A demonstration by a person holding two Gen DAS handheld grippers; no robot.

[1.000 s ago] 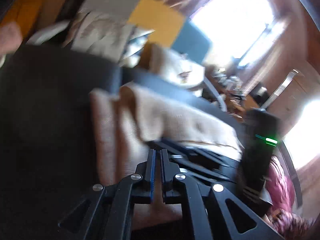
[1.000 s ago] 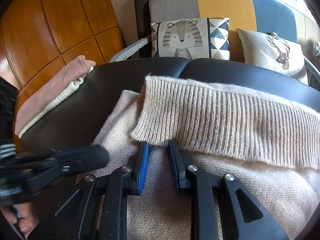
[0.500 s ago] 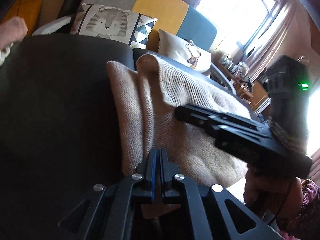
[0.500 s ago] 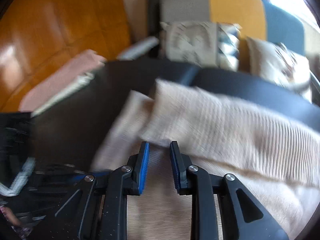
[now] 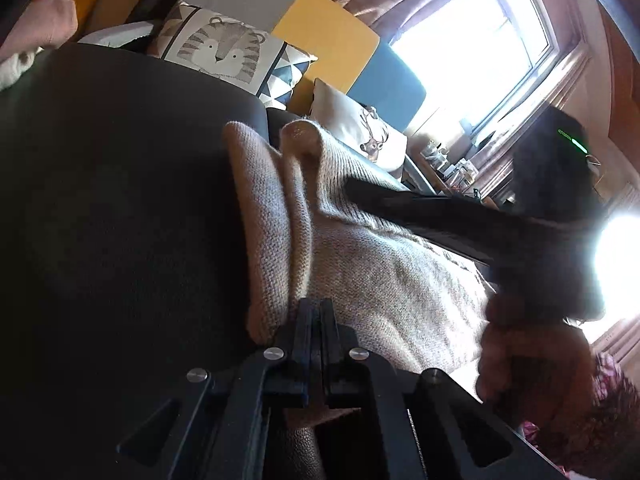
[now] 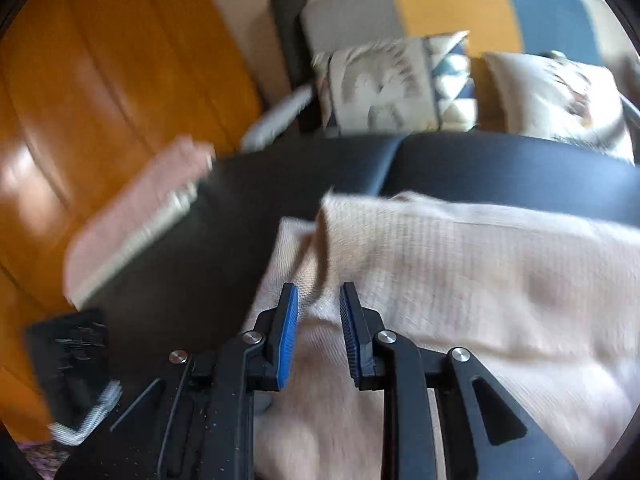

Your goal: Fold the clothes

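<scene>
Left gripper (image 5: 316,312) clamped on the beige sweater (image 5: 380,280) edge; right gripper (image 6: 319,308) parted above it, empty

Sweater (image 6: 460,264) on bench (image 6: 500,164), cushions (image 6: 396,80) behind

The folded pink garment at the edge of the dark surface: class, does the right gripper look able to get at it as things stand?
Probably yes. The right gripper is open and empty above the beige sweater, and only bare dark surface lies between it and the pink garment. The left gripper is off to the side.
</scene>
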